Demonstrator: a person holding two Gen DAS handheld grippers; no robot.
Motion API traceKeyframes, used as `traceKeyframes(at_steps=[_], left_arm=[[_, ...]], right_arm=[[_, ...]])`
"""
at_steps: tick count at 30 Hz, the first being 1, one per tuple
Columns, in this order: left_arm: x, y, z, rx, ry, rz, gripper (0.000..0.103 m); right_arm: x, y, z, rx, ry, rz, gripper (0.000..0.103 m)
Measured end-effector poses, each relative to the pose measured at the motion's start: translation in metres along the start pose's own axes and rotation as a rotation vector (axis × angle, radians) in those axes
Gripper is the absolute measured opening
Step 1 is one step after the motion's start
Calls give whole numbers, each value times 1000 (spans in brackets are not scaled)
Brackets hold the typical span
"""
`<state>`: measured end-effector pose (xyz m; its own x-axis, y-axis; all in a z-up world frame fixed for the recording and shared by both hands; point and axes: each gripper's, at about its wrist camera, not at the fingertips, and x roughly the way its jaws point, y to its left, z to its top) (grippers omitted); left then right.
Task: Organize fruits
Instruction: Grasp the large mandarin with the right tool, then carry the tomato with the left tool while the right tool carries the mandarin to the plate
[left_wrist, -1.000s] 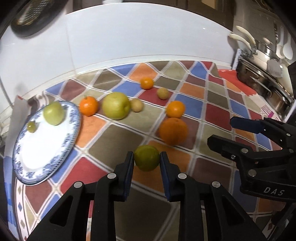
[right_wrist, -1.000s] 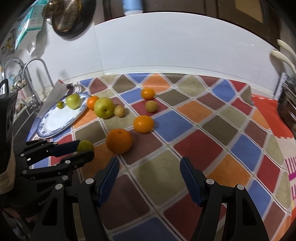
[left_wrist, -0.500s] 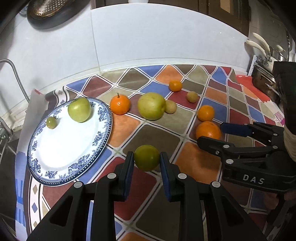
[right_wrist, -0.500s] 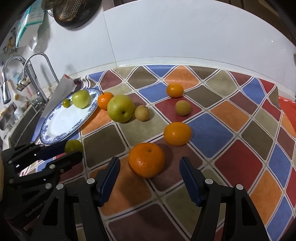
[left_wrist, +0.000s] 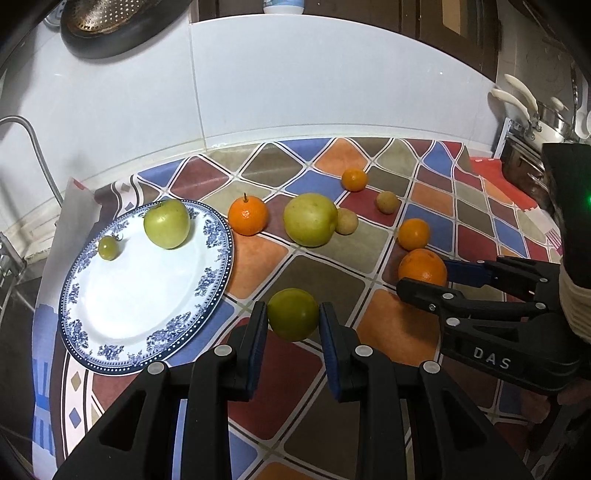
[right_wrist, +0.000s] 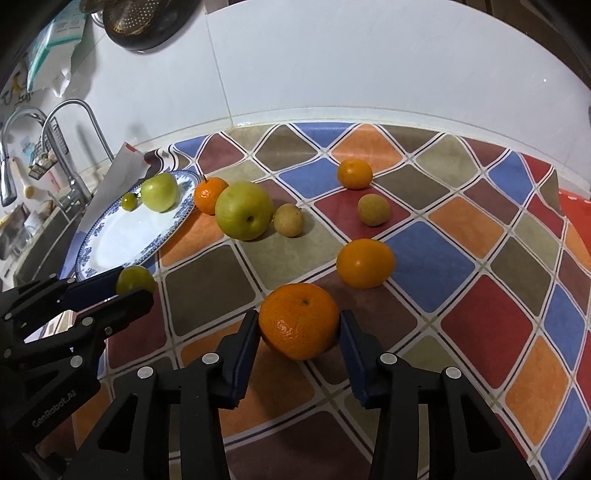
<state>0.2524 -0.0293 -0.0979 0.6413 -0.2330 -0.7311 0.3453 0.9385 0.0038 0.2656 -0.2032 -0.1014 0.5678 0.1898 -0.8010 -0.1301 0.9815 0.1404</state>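
Observation:
My left gripper (left_wrist: 292, 321) is shut on a small green fruit (left_wrist: 292, 314), held above the patterned mat just right of the blue-rimmed plate (left_wrist: 110, 295). On the plate lie a green apple (left_wrist: 167, 223) and a tiny green tomato (left_wrist: 108, 247). My right gripper (right_wrist: 298, 325) has a large orange (right_wrist: 299, 319) between its blue pads; its jaws are closing and both pads touch the peel. The orange rests on the mat. A big yellow-green apple (right_wrist: 243, 210), a stemmed mandarin (right_wrist: 208, 195), two more oranges and two small tan fruits lie beyond.
A sink with curved faucets (right_wrist: 70, 147) lies left of the plate. A metal colander (left_wrist: 110, 26) hangs on the white wall behind. Pots and utensils (left_wrist: 535, 122) crowd the right end of the counter. The checked mat (right_wrist: 461, 258) stretches right.
The right gripper has come forward and down over the large orange and its jaws have narrowed onto it. The left gripper carried the green fruit leftward toward the plate, then held still.

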Motion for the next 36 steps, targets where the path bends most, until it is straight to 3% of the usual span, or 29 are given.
traceKeyframes(at_steps=[10, 20, 36], left_arm=[[-32, 12, 1, -23, -59, -1, 28], [-76, 43, 3, -58, -138, 57, 28], [-113, 100, 3, -107, -222, 156, 28]], right_arm=[[-34, 22, 7, -17, -72, 11, 44], [-68, 66, 23, -80, -171, 67, 44], [-74, 134, 48, -183, -241, 168, 44]])
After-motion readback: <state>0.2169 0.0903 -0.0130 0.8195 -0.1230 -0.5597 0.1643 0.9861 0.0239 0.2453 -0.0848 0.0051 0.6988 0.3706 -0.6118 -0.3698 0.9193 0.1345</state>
